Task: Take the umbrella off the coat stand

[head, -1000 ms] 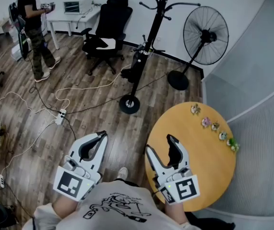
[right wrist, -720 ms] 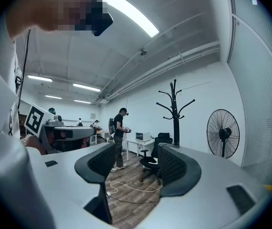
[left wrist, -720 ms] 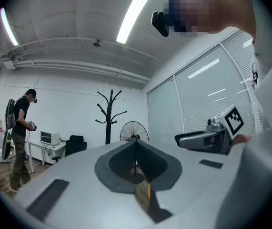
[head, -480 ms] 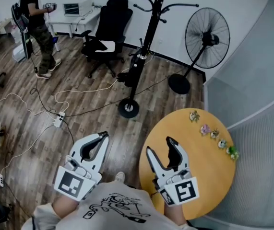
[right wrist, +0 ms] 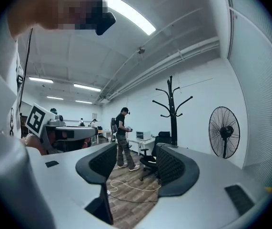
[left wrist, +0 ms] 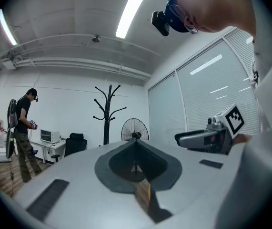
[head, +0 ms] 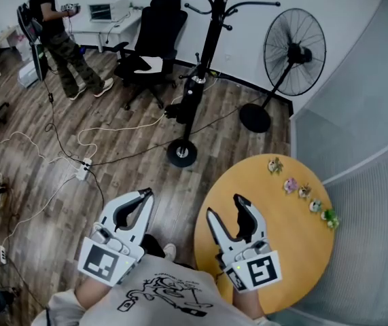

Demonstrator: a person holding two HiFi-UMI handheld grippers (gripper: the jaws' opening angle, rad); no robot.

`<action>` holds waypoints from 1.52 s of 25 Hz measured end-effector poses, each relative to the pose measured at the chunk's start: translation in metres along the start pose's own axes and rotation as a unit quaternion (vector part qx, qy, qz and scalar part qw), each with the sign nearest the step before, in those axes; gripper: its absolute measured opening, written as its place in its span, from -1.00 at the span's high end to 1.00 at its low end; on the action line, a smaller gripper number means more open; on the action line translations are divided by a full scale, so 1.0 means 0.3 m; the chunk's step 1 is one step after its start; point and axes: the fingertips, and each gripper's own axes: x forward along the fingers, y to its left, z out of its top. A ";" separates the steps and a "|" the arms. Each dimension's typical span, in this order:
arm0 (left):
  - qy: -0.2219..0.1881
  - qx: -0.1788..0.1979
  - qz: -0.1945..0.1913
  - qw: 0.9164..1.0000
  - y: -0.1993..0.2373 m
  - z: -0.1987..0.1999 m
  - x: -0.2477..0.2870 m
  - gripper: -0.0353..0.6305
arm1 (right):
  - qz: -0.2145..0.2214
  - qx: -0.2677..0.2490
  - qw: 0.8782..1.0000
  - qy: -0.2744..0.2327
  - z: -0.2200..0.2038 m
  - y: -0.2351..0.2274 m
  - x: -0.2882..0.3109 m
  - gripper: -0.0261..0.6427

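Two hand-held grippers are pointing level toward the coat stand (head: 210, 32), both well short of it. The left gripper (head: 144, 197) is hovering over the wooden floor (head: 132, 182) with its jaws together, tips meeting and nothing caught between them. The right gripper (head: 225, 207) is hovering over the near edge of the round wooden table (head: 295, 250). Its jaws are apart and closing, with only floor and a stretch of cable showing in the gap.

The umbrella (head: 192, 90) is sitting dark and folded against the coat stand's pole, low down and above the round base. How it is fastened there I cannot tell. Neither gripper is touching it.

In the head view, a pedestal fan (head: 294, 46) is standing to the right of the coat stand and a black office chair (head: 154, 36) to its left. A white desk (head: 105, 22) is standing farther left, beyond the chair. A person (head: 58, 36) is standing well left of the coat stand, holding something in both hands. A white cable (head: 122, 125) is trailing from beside the coat stand's base toward a power strip (head: 83, 167). Small figurines (head: 302, 190) are lying in a row on the table, nearer than the coat stand and to its right.
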 end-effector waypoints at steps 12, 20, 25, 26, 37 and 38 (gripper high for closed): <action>0.002 -0.003 0.002 1.000 0.069 -0.022 0.034 0.87 | -0.004 0.000 1.000 0.004 -0.020 -0.021 0.067 0.12; 0.001 -0.003 -0.001 1.000 0.162 -0.021 0.078 0.87 | -0.007 -0.005 1.000 0.009 -0.013 -0.025 0.166 0.14; 0.000 -0.005 -0.008 1.000 0.212 -0.016 0.139 0.87 | -0.010 -0.007 1.000 0.010 -0.003 -0.049 0.232 0.14; -0.001 -0.005 -0.009 1.000 0.223 -0.015 0.152 0.87 | -0.011 -0.007 1.000 0.010 -0.002 -0.057 0.245 0.15; -0.003 -0.008 -0.020 1.000 0.352 0.008 0.290 0.87 | -0.020 -0.011 1.000 0.011 0.029 -0.133 0.410 0.16; -0.003 -0.008 -0.022 1.000 0.365 0.012 0.301 0.87 | -0.021 -0.010 1.000 0.012 0.033 -0.137 0.426 0.16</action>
